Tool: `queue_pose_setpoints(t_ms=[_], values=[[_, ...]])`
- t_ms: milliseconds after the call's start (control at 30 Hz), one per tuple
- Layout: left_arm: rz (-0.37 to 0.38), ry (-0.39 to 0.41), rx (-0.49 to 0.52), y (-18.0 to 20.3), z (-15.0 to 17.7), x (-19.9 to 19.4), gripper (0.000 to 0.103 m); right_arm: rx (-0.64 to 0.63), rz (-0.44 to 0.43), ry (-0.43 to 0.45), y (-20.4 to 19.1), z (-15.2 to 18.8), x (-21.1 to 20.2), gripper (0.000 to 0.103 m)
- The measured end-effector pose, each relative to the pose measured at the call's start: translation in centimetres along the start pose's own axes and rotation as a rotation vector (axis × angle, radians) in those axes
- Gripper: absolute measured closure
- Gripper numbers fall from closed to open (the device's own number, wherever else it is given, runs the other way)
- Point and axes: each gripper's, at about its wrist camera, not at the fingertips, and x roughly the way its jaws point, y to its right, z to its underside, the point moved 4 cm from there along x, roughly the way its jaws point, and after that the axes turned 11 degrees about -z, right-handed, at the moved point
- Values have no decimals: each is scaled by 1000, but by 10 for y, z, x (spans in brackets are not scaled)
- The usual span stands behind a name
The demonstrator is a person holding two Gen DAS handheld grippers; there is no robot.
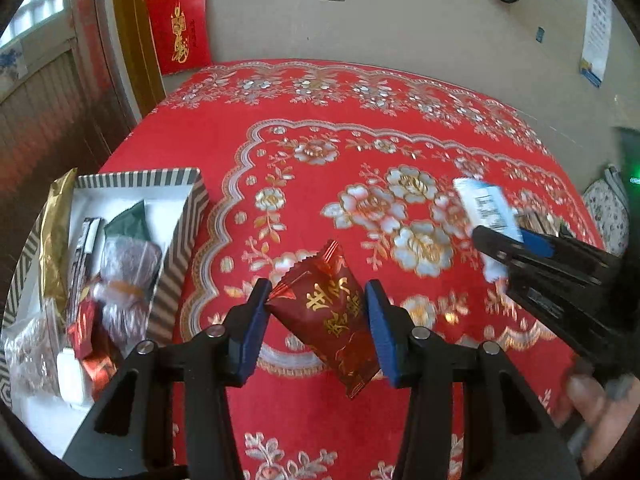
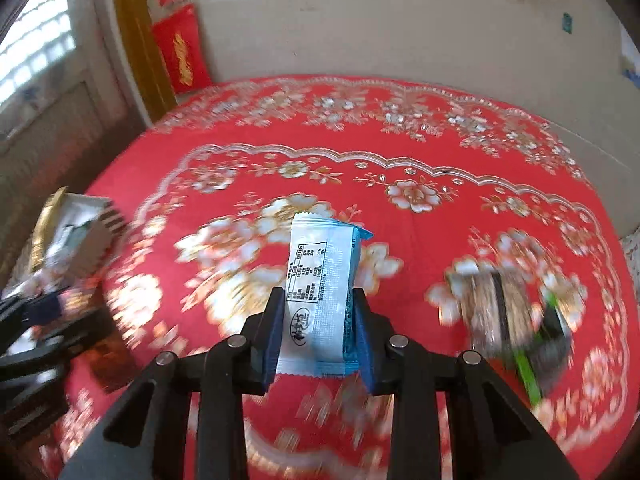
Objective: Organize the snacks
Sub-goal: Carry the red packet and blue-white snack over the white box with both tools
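My left gripper [image 1: 316,304] is shut on a dark red snack packet with gold characters [image 1: 332,316], held above the red tablecloth. My right gripper [image 2: 318,316] is shut on a light blue and white snack packet [image 2: 320,292], also held above the cloth; it shows at the right of the left wrist view [image 1: 486,210]. A striped box [image 1: 182,216] at the left holds several snacks, among them a gold packet [image 1: 56,240] and a green one [image 1: 130,222]. A clear snack packet with a green strip [image 2: 508,316] lies on the cloth at the right, blurred.
The table is covered by a red cloth with silver and gold flowers [image 1: 360,128]. A beige wall [image 1: 360,12] stands behind it, with a red hanging [image 1: 180,24] at the left. A hand [image 1: 596,412] shows at the lower right.
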Motion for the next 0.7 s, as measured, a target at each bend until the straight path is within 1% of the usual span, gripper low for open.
queue_pose_setpoints(t_ms=[133, 267, 467, 700], values=[[-23, 22, 7, 4, 16, -7, 54, -10, -19, 55, -22, 17, -26, 71], [-29, 41, 9, 4, 27, -17, 54, -26, -7, 96, -37, 27, -43, 71], [-36, 85, 21, 2, 38, -40, 54, -14, -24, 120, -45, 40, -58, 71], [-46, 121, 18, -8, 44, -59, 54, -29, -53, 129, -63, 50, -63, 71]])
